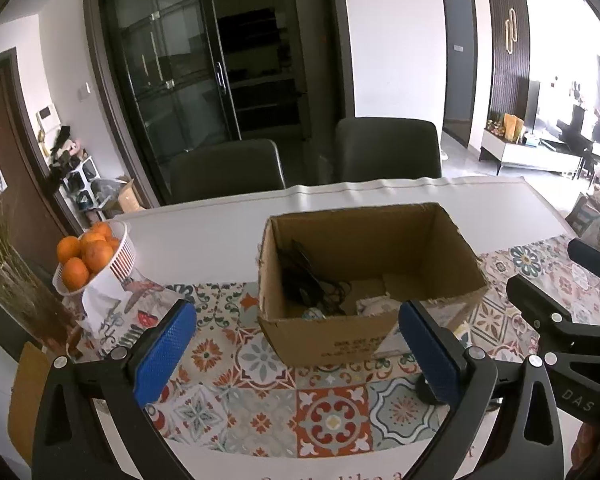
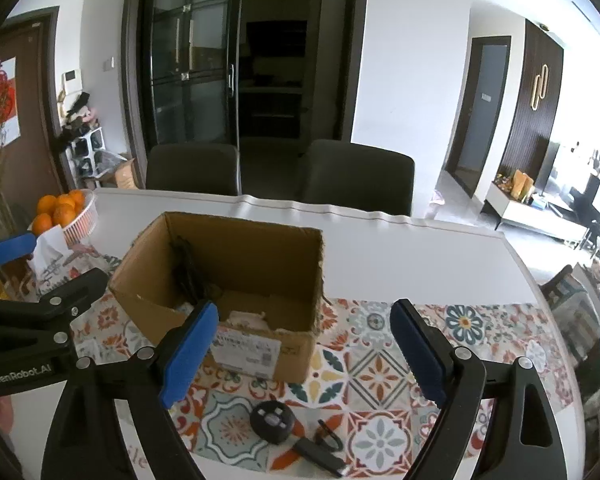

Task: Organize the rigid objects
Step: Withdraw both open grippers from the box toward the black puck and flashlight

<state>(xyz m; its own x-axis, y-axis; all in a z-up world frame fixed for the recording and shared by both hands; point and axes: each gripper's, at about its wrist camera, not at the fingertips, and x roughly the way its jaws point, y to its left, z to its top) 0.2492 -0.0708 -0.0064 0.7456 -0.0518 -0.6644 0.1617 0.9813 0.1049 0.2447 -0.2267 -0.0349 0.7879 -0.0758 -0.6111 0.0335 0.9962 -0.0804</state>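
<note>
The cardboard box (image 2: pixel 236 292) already holds a few items; a round black gadget (image 2: pixel 271 421) waits on the counter (image 2: pixel 400 256). Both hand-held grippers, left (image 1: pixel 296 356) and right (image 2: pixel 304 354), gape empty.

Walls: white, daylit from the right
Doors (image 1: pixel 188 76): dark glass (sliding, shut)
Chairs (image 1: pixel 226 168): two, dark, behind the table (image 1: pixel 204 232)
Floor (image 1: pixel 468 160): pale, glossy

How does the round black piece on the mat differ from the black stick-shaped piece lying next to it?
The round black piece is a squat disc with pale marks on its top face; the black stick-shaped piece is long and narrow, with a light metal tip. The disc lies nearer the cardboard box; the stick lies closer to the table edge. Both rest loose on the patterned mat, outside the box, below the open right gripper.
</note>
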